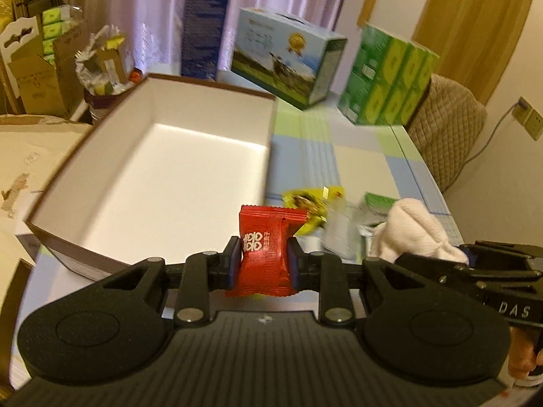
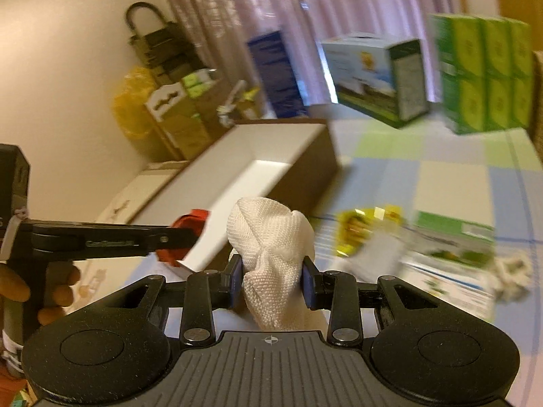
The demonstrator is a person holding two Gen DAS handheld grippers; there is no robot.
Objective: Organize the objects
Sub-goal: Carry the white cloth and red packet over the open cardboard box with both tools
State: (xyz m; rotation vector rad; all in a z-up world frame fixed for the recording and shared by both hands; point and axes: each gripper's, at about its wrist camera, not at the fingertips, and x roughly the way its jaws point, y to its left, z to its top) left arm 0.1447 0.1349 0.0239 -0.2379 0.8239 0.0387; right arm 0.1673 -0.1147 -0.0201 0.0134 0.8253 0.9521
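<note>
Left tool [image 1: 264, 260] clenched on red candy packet [image 1: 263, 254]; we carry it upright, clear of tabletop [image 1: 366, 149], near rim of empty white box [image 1: 159, 156], likely to drop it in; packet glossy, crimped ends, white print; right tool [image 2: 271, 281] grips bunched white cloth [image 2: 271, 247] beside box, above tabletop.

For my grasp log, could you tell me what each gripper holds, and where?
The left gripper pinches the red candy packet across its middle; the right gripper clamps the bunched white cloth at mid-height.

Black grippers, blue-padded fingers [image 1: 294, 264], silver rivets.
</note>
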